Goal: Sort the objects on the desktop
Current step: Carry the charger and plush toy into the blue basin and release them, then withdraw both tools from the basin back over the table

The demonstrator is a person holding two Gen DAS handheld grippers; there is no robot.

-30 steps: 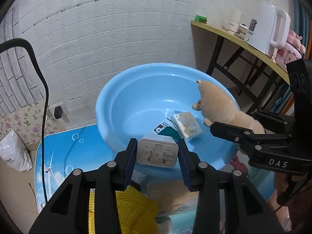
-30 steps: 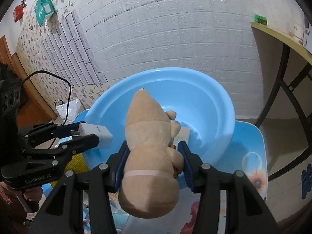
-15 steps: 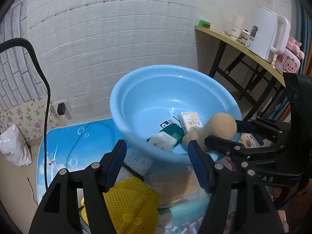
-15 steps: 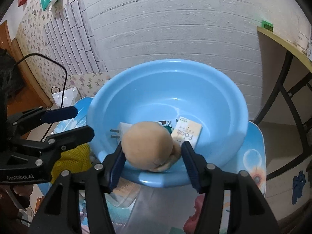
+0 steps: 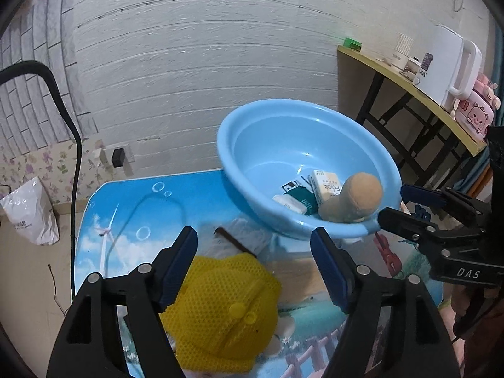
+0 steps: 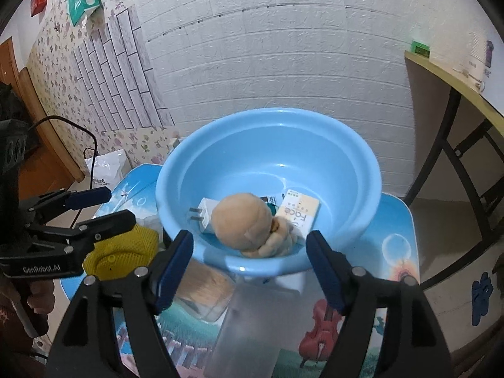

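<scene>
While both pairs of jaws are opening on nothing, the yellow mesh cap (image 5: pixel 220 308) is found just below the left gripper (image 5: pixel 253 264), nearer than the right gripper (image 6: pixel 249 266).

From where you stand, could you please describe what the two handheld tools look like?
Both are black angular frames with silver screws and blue pads on their fingers. The left tool reads "GenRobot.AI" in the right wrist view; the right tool reads "DAS" in the left wrist view.
</scene>
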